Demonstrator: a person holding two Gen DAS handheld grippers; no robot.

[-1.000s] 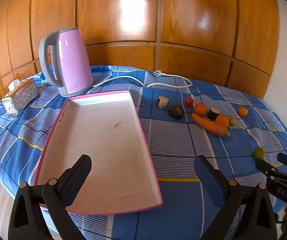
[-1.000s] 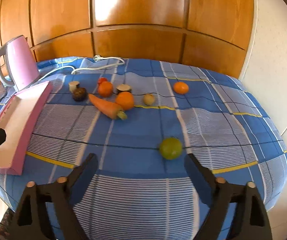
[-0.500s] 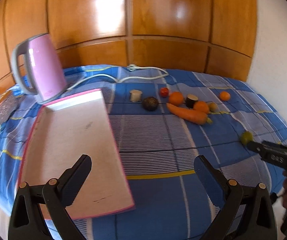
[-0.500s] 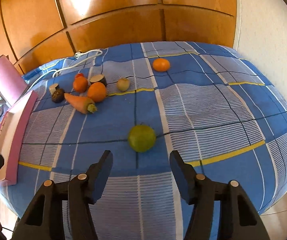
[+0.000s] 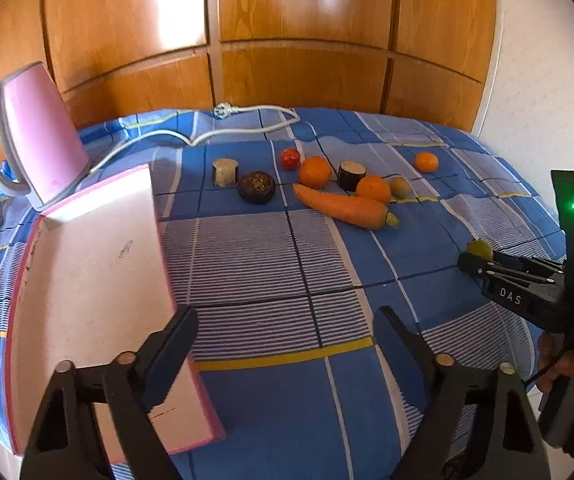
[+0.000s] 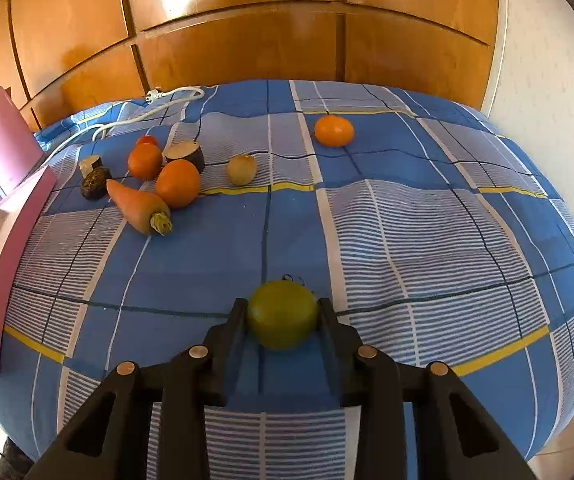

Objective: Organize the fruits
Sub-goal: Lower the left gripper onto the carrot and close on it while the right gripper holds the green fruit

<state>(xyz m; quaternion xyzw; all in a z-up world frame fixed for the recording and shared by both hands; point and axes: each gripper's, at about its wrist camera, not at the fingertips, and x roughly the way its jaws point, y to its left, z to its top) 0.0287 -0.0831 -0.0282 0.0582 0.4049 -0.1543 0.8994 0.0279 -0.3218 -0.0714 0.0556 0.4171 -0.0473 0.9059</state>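
Note:
My right gripper [image 6: 282, 312] has its two fingers closed against the sides of a green round fruit [image 6: 282, 314] that rests on the blue checked cloth; the fruit also shows in the left wrist view [image 5: 480, 248], just past the right gripper [image 5: 472, 261]. My left gripper [image 5: 285, 330] is open and empty above the cloth beside the pink-rimmed tray [image 5: 87, 280]. A cluster lies further back: a carrot [image 6: 139, 208], two oranges [image 6: 177, 183], a tomato [image 5: 290, 158], a dark round fruit [image 5: 255, 187], a small yellowish fruit [image 6: 241, 169]. A lone orange [image 6: 334, 131] lies apart.
A pink kettle [image 5: 35, 136] stands at the back left with its white cord [image 5: 207, 134] across the cloth. Two cut root pieces [image 5: 225, 171] [image 5: 352, 174] lie among the fruit. Wooden panels run behind, a white wall on the right.
My right gripper moved forward to the green fruit and closed on it. The left gripper swung to the right, so the tray and kettle shifted left in its view.

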